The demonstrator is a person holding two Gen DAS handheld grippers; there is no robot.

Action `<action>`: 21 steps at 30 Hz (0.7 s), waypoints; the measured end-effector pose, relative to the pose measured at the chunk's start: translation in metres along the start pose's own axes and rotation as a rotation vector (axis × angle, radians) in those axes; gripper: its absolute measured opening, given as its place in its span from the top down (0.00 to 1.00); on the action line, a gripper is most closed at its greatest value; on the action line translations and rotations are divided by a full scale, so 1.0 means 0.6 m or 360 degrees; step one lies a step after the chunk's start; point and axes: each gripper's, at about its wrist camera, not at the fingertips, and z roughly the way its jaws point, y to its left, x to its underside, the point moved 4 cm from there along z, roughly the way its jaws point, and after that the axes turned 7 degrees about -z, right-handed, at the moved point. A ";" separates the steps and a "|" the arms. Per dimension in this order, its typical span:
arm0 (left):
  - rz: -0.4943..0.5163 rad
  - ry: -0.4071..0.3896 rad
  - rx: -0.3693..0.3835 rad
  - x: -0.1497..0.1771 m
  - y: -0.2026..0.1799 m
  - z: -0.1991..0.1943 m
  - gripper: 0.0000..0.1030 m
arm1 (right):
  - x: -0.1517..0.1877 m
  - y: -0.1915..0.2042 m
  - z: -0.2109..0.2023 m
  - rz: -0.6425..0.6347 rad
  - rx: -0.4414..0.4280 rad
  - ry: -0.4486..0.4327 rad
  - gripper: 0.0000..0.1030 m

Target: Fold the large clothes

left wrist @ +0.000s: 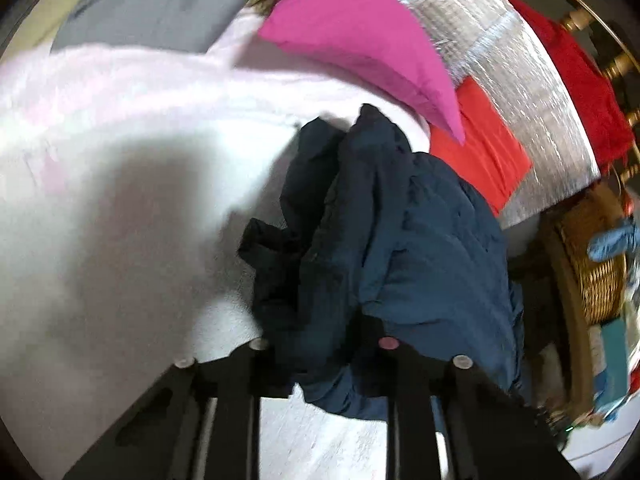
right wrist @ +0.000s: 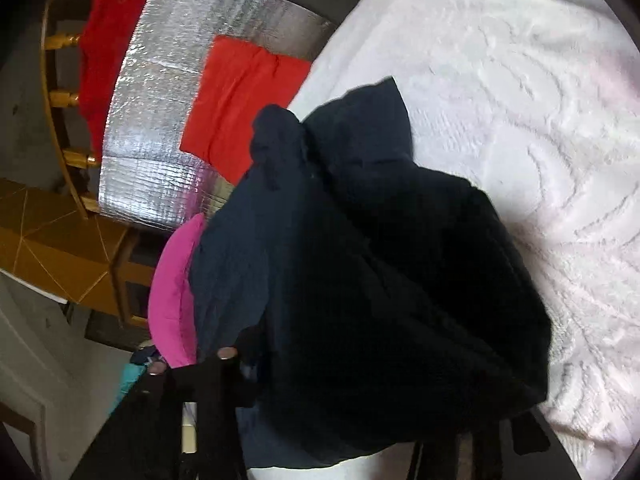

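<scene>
Navy garment [left wrist: 400,232] lay bunched on the white bed [left wrist: 120,260], running toward twelve o'clock from both grippers: left hand-held gripper [left wrist: 324,354] clamped on its near edge, right hand-held gripper [right wrist: 320,420] buried, grip unclear.

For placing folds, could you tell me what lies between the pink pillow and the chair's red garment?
The silver foil mat, seen in the left wrist view.

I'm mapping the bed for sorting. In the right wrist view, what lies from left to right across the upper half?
Red cloth on the chair → silver foil mat → orange-red garment → navy garment → white bedspread.
</scene>
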 end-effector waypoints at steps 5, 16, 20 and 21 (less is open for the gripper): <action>0.0148 -0.0009 -0.0051 0.027 0.005 -0.064 0.85 | 0.023 0.031 -0.052 -0.0193 0.0038 -0.0009 0.65; 0.0265 0.0089 -0.0164 0.145 0.102 -0.189 0.72 | 0.171 -0.027 -0.189 -0.0220 -0.0038 0.0223 0.62; 0.0274 0.0164 -0.0224 0.145 0.129 -0.213 0.46 | 0.190 -0.066 -0.225 -0.0180 -0.0005 0.0301 0.44; 0.0280 0.0175 -0.0227 0.137 0.131 -0.220 0.40 | 0.184 -0.076 -0.239 -0.0148 -0.0010 0.0293 0.40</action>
